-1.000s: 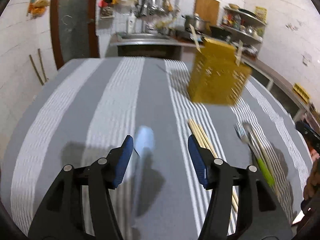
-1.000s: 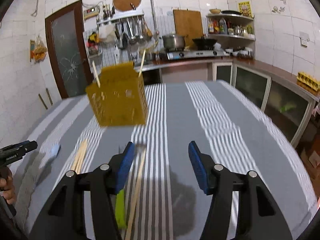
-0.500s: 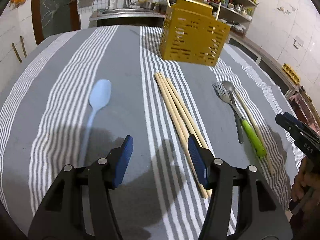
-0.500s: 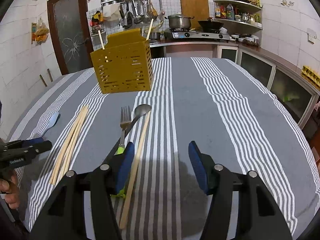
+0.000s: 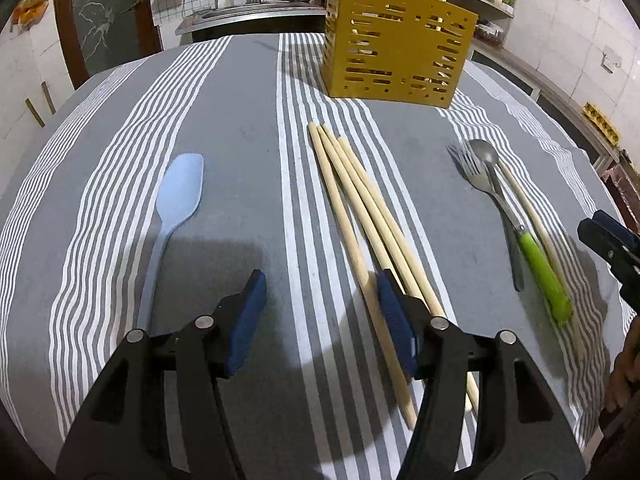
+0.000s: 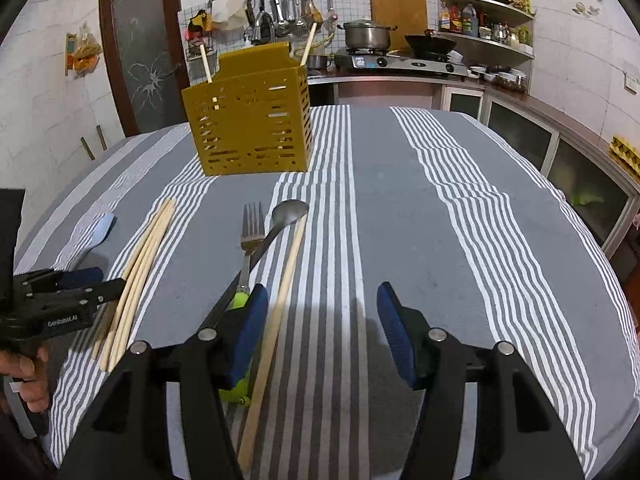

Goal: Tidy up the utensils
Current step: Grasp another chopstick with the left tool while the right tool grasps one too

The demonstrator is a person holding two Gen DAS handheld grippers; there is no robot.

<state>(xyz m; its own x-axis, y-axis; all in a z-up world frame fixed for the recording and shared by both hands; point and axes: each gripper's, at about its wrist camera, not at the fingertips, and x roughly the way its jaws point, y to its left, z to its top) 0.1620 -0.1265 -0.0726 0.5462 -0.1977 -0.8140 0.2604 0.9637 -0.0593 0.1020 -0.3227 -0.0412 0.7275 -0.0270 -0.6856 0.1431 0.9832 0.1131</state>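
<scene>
Lying flat on a gray & white striped cloth (image 5: 240,92) are all the loose utensils. Far back stands a yellow holder (image 5: 396,46) w/ lots of slots, and 2 thin sticks (image 6: 206,63) poke up out of it.

Left gripper (image 5: 320,322) hangs low over the near part of the cloth. Its blue pads (image 5: 244,320) are apart w/ nothing between them, so it's open and holds nothing. Just to the left of it lies a light blue spoon (image 5: 176,208), bowl end far, handle near. Its right pad sits over a bunch of wood chopsticks (image 5: 360,216), which run from far-left to near-right. Can't tell if the pad touches them.

Right gripper (image 6: 320,328) is open too, empty, w/ only striped cloth between its pads. By its left pad lie 3 things close together: a fork w/ green handle (image 6: 250,240), a gray metal spoon (image 6: 286,216) that crosses the fork, and 1 long wood chopstick (image 6: 280,288) on the right side of them. The fork's green end goes under the left pad in this view.

In the right wrist view the left gripper shows at the left edge, w/ a hand (image 6: 28,372) on its grip, just beside the chopstick bunch. Kitchen counter w/ a pot (image 6: 366,34) & wok (image 6: 430,44) is far behind.
</scene>
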